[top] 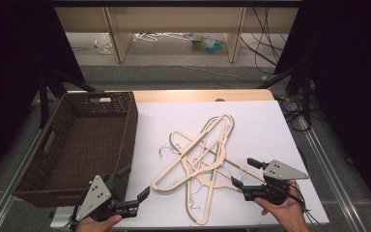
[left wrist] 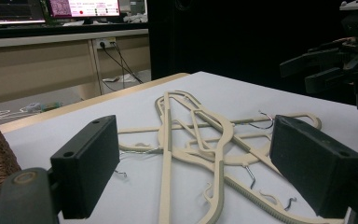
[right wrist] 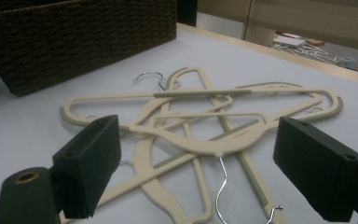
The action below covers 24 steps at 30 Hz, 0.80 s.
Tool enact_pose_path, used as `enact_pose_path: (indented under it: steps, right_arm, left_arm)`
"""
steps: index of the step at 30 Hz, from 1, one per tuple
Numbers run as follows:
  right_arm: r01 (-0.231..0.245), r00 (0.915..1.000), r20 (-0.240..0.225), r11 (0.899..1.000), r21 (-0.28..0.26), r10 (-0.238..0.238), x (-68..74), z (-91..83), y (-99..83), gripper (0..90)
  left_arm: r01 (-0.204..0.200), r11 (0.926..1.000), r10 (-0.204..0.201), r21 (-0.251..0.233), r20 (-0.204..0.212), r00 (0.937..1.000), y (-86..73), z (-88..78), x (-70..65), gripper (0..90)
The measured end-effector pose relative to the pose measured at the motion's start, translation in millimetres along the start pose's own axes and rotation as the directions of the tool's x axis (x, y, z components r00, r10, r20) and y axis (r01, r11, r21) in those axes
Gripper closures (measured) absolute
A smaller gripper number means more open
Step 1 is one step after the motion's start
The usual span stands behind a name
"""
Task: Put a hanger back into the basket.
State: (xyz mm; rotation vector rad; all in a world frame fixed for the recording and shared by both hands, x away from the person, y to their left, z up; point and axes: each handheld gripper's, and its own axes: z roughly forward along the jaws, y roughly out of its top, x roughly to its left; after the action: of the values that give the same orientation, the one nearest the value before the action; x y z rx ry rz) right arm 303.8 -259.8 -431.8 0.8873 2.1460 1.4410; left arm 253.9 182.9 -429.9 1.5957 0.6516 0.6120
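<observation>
Nearest, at the table's front edge, two hands are holding two grippers: the left hand (top: 98, 224) is gripping the left gripper (top: 134, 182), which is sitting at the front corner of the basket with its jaws spread wide and nothing between them; the right hand (top: 284, 209) is gripping the right gripper (top: 244, 172), which is hovering just beside the near end of the pile, jaws likewise parted and empty. Each gripper is carrying a grey three-cornered plate on top. Next, on the white table surface (top: 270, 125), a pile of cream plastic hangers (top: 200, 157) is lying in a loose, crossed heap near the middle, several overlapping at different angles, thin metal hooks (right wrist: 223, 186) sticking out from the edges. In the left gripper view the pile is lying flat between the two black pads (left wrist: 86, 163), with the other gripper showing at the upper right. In the right gripper view the heap is spreading just beyond the open jaws, with the basket behind it. To the left of the pile, apart from it, a dark brown woven basket (top: 125, 125) is standing upright along the table's left side, nothing visible inside it. Farther off, past the table's wooden far edge, cables (top: 265, 48) and small items are lying on the floor beneath pale furniture legs.
</observation>
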Motion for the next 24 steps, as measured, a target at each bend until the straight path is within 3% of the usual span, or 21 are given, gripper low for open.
enact_pose_path:
  steps: [4, 8, 10, 13, 15, 19, 24]
  right_arm:
    - [0.025, 0.9996, -0.011, 1.0, 0.001, -0.025, 0.1, 2.0, -0.2, 16.1]
    - [0.018, 0.9986, -0.05, 1.0, 0.024, -0.017, 2.7, 5.7, 0.6, 17.0]
    - [0.043, 0.998, -0.047, 0.999, 0.024, -0.042, 2.8, 8.3, 1.7, 17.6]
    - [0.055, 0.9959, -0.074, 0.997, 0.049, -0.051, 4.2, 15.0, 3.4, 18.4]
    - [0.078, 0.9932, -0.091, 0.996, 0.054, -0.073, 4.4, 20.8, 4.9, 18.8]
    - [0.098, 0.9891, -0.119, 0.991, 0.091, -0.087, 6.9, 31.0, 6.9, 20.5]
    - [0.148, 0.9767, -0.177, 0.979, 0.141, -0.122, 8.2, 48.0, 9.0, 23.0]
  left_arm:
    - [0.005, 1.0, -0.005, 0.007, 0.006, 1.0, -0.6, 0.8, -1.5, 15.7]
    - [0.008, 1.0, -0.008, 0.003, 0.008, 0.9999, -0.3, 1.0, -1.3, 15.7]
    - [-0.008, 0.9999, 0.007, 0.01, 0.01, 0.9999, -0.5, 1.2, -0.7, 15.7]
    - [0.006, 1.0, -0.006, 0.006, 0.014, 0.9999, -1.2, 2.7, -2.0, 15.7]
    - [-0.01, 0.9998, 0.01, 0.019, 0.015, 0.9998, -1.1, 2.5, -1.7, 15.7]
    - [-0.005, 0.9998, 0.004, 0.02, 0.021, 0.9998, -1.3, 3.7, -3.3, 15.7]
    - [0.01, 0.9996, -0.011, 0.027, 0.026, 0.9996, -1.9, 4.5, -5.4, 15.7]
